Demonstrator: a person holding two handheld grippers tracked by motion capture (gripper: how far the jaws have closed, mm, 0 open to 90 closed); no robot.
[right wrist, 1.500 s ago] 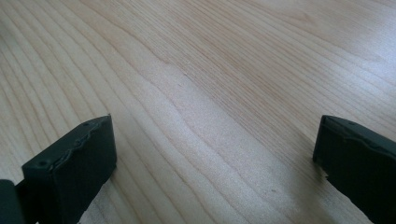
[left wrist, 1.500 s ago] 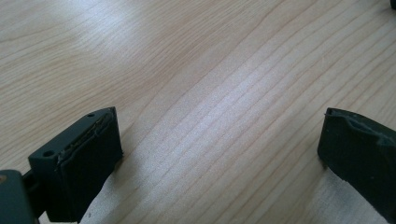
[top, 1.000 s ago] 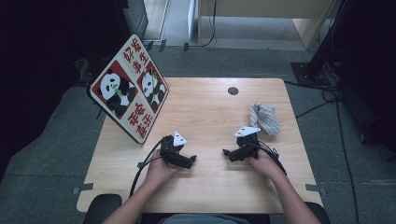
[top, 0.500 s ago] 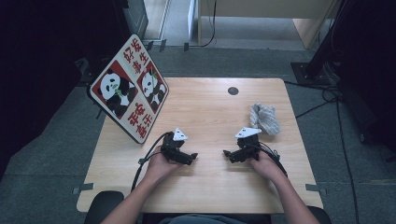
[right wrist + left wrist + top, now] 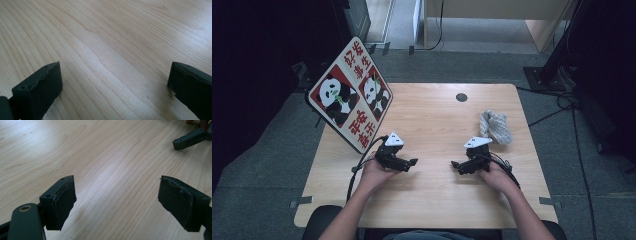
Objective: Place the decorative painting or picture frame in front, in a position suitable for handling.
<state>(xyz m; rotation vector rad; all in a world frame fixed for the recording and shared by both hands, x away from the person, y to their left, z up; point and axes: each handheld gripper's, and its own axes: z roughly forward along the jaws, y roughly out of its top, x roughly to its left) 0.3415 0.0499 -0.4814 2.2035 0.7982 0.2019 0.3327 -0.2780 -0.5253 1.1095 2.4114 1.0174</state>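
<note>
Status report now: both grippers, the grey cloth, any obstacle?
Left gripper open, jaws just closing slightly, nothing between. Right gripper open, empty. Grey cloth crumpled beyond right gripper, untouched. Nothing in the way.

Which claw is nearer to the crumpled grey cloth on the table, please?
The right claw. It sits just below the grey cloth, toward the person, with a small gap between. The left claw is farther off, across the table near the panda sign.

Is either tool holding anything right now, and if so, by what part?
Nothing is held. The left tool has been closing slightly, but only bare table lies between its jaws. The right tool is open and empty too.
</note>
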